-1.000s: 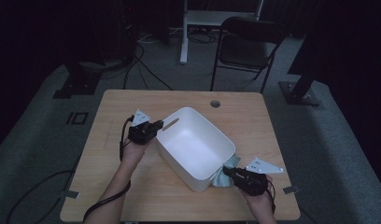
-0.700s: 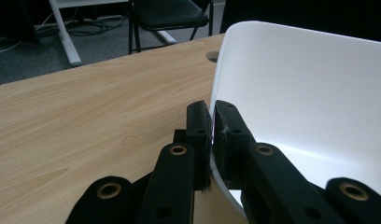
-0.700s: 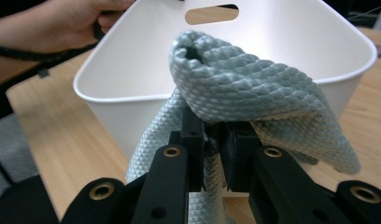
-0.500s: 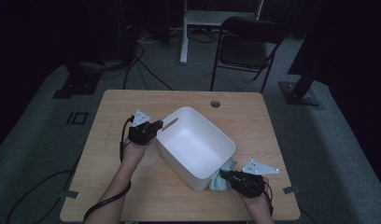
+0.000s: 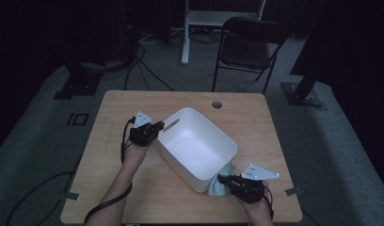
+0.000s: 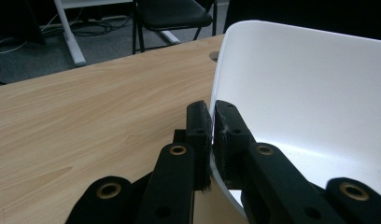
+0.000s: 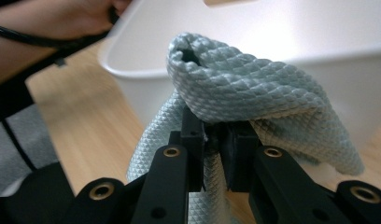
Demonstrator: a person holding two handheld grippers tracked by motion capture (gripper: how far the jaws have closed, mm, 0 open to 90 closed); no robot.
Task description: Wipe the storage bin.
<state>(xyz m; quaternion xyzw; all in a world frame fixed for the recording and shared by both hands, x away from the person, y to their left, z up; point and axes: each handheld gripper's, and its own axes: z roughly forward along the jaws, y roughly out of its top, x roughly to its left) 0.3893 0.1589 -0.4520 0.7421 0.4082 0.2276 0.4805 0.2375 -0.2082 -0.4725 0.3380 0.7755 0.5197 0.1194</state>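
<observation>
High view: wooden table (image 5: pixel 110 117) on grey carpet (image 5: pixel 35 122), dark room.

Cloth (image 7: pixel 254 93): being pinched between the black jaws, bunching above them.
Tub (image 7: pixel 282 37): white, being stood on the bench (image 7: pixel 100 130) just behind.

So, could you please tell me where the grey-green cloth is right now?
The cloth is at the table's near right in the high view, pinched in the right gripper and pressed against the near corner of the white bin.
</observation>
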